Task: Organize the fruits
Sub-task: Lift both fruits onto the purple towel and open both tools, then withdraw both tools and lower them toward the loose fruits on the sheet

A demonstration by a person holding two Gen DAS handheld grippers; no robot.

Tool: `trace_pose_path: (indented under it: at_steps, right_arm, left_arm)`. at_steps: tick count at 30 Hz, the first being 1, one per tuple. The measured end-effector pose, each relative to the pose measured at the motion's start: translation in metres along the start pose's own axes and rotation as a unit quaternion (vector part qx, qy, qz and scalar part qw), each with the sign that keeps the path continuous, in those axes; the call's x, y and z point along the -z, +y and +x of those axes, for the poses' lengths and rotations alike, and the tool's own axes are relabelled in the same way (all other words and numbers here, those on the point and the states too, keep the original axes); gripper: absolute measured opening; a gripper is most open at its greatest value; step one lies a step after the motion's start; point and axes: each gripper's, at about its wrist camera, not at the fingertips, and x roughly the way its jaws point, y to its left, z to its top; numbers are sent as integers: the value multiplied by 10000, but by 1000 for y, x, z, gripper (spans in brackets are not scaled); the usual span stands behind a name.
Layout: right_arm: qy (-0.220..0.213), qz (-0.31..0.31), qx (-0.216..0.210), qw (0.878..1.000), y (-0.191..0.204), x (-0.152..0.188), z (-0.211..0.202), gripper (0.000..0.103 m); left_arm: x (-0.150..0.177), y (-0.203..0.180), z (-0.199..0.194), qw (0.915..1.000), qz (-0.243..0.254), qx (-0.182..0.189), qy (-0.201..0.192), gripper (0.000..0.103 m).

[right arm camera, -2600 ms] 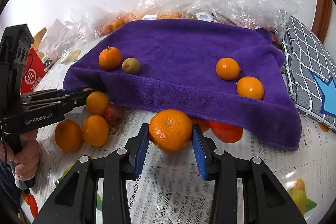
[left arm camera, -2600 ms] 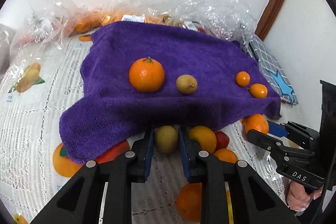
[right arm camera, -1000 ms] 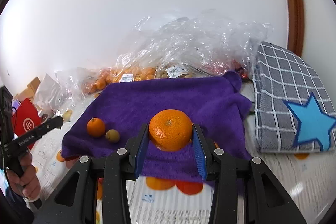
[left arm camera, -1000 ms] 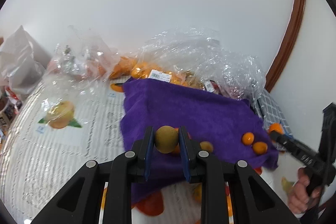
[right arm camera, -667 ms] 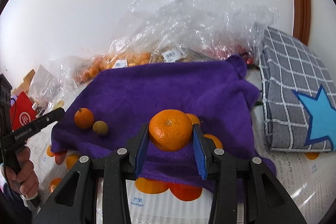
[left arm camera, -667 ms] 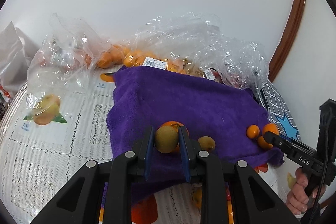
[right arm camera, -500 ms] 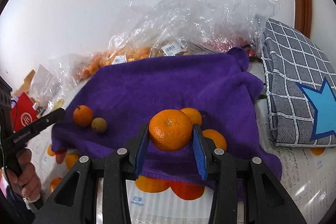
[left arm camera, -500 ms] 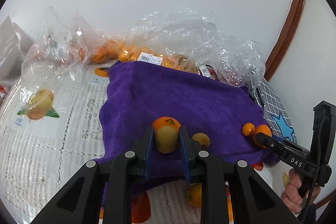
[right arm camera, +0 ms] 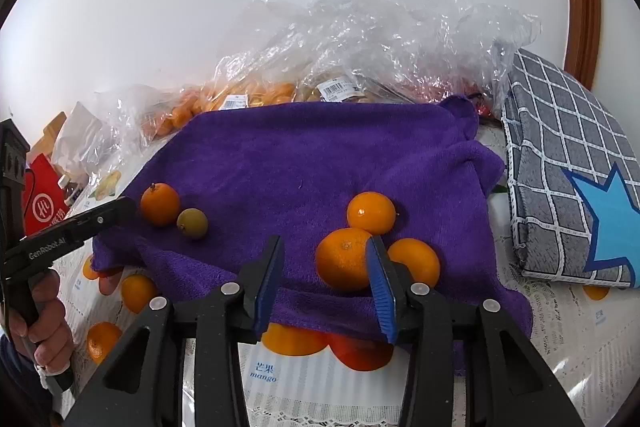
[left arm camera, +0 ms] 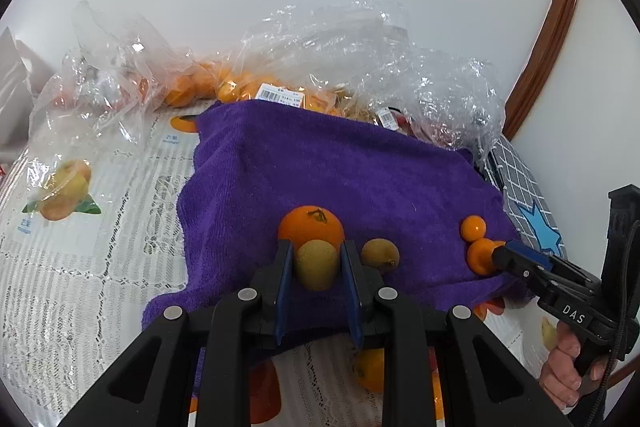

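left gripper (left arm camera: 316,277) – fingers clamped on round kiwi (left arm camera: 316,264), above purple towel (left arm camera: 320,163) near edge | right gripper (right arm camera: 326,275) – fingers spread, orange (right arm camera: 344,259) resting on towel | kiwi soft, bruisable – grip mid-body

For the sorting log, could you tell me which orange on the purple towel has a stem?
The orange at the towel's left end, beside the small green-brown fruit. The three oranges grouped on the right show none.
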Motion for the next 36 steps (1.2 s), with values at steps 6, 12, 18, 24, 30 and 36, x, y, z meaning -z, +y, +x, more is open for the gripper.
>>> trace_pose_path:
  at_steps: [6,12,18,24,30,36]
  right_arm:
    - [-90,13,146,9999,-1,-2,-3,45]
    - [-217,72,152,9996,-3,-2,-9,45]
    - [-402,22,139,9991,4,0,-18,45]
    - [-294,51,67,9995,11,4,-19,44]
    - [-196,67,-374,9991,29,19,-31,44]
    - [385,79,-821,9958,61,40,-30,44]
  left_arm:
    - [1,0,3,10000,-26,22,63,23]
    - [1,-1,4,10000,37,34,74,29]
    - [2,-5,-1,9998,191,-76,-12,36]
    - [3,8,-19,9994,108,-208,-265,39]
    - [3,23,-43,9981,-94,-279,-548,43]
    - [12,38,-60,9976,-218,-323,-570,43]
